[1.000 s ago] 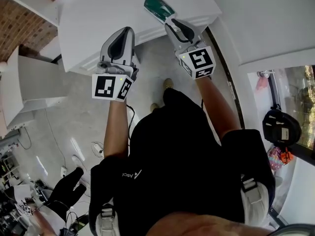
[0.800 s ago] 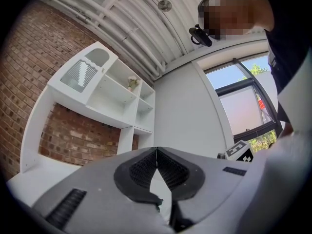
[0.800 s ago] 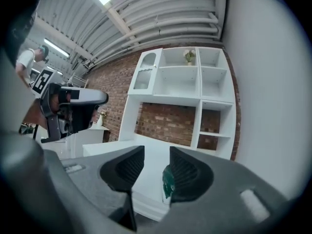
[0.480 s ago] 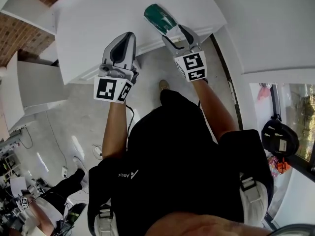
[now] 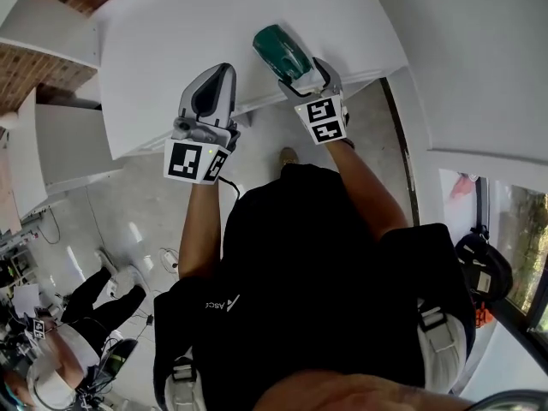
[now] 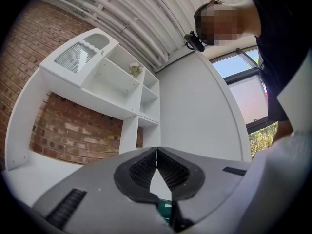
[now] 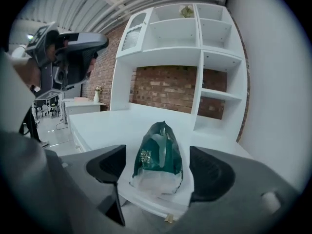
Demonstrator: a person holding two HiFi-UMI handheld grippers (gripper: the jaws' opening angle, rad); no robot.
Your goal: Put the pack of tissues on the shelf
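Observation:
The green pack of tissues lies on the white counter close to its front edge. My right gripper is just behind the pack. Its jaws are opening, and the pack sits between them with a gap to each pad. The white shelf unit rises at the back of the counter, its compartments mostly bare. My left gripper hovers over the counter's edge to the left of the pack, shut with nothing in it.
A brick wall shows behind the shelf unit. A small plant stands in the top compartment. A person sits on the floor at the lower left. A second white desk stands at the left, and a window is on the right.
My right gripper's jaws have spread and let go of the tissue pack, which now rests on the counter. The left gripper has barely moved.

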